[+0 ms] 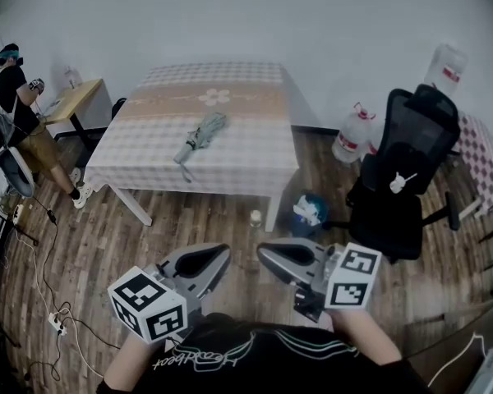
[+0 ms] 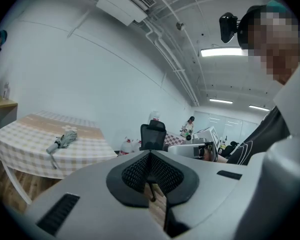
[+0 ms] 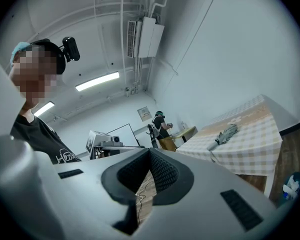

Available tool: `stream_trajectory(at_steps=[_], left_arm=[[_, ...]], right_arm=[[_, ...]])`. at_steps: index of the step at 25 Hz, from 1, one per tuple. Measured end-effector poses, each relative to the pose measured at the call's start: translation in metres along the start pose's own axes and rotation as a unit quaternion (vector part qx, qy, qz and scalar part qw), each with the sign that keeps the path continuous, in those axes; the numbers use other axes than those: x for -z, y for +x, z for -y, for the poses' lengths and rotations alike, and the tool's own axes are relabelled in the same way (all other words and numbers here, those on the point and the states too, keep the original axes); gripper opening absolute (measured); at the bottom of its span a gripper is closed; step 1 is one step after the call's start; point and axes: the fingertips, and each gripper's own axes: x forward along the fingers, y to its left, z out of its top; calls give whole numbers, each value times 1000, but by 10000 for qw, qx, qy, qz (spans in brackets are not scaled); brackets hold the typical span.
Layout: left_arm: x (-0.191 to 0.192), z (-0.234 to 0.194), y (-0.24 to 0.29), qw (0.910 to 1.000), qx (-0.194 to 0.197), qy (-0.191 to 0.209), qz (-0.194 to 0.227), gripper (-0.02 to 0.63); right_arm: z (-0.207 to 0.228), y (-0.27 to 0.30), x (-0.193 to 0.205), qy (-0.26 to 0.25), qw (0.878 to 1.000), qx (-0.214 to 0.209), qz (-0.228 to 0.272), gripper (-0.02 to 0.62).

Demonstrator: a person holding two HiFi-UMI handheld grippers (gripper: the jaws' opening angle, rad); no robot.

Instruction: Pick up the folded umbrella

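While both grippers hang low over the wood floor (image 1: 189, 220) in front of the person, neither has anything in it. The left gripper (image 1: 216, 255) has its jaws pressed together on nothing. The right gripper (image 1: 269, 255) is the same, pads meeting at the tips.

The folded umbrella (image 1: 201, 136) lies well apart from them at 12 o'clock. It is flat near the middle of the checked table (image 1: 246, 167), one end toward the near edge, a thin strap trailing off it. Only bare floor sits between grippers and table.

By the table's near right leg, about 1 o'clock, stand a small jar (image 1: 255, 217) and a blue bin (image 1: 310, 211). A black office chair (image 1: 401, 189) is at 2 o'clock, with a water jug (image 1: 352, 135) just beyond it by the wall. At 10 o'clock a person (image 1: 18, 97) stands beside a small wooden desk (image 1: 76, 97). Cables and a power strip (image 1: 56, 322) lie on the floor at 9 o'clock.
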Motion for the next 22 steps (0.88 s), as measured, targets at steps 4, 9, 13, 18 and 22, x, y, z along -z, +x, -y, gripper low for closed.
stream_trajectory(at_steps=[4, 9, 13, 18, 22], left_arm=[[1, -23, 1, 9999, -63, -85, 8, -3], [-4, -63, 11, 9997, -60, -230, 6, -3], [-15, -102, 31, 9996, 77, -255, -51, -3], [-29, -163, 57, 9988, 201, -373, -232, -2], [-38, -217, 75, 9981, 225, -462, -351, -2]], right_arm=[[16, 17, 1, 72, 9999, -21, -100, 11], [45, 43, -4, 134, 9997, 21, -200, 11], [82, 64, -16, 198, 9994, 187, -195, 11], [134, 101, -33, 380, 9985, 364, -175, 11], [176, 134, -47, 496, 9975, 478, -173, 11]])
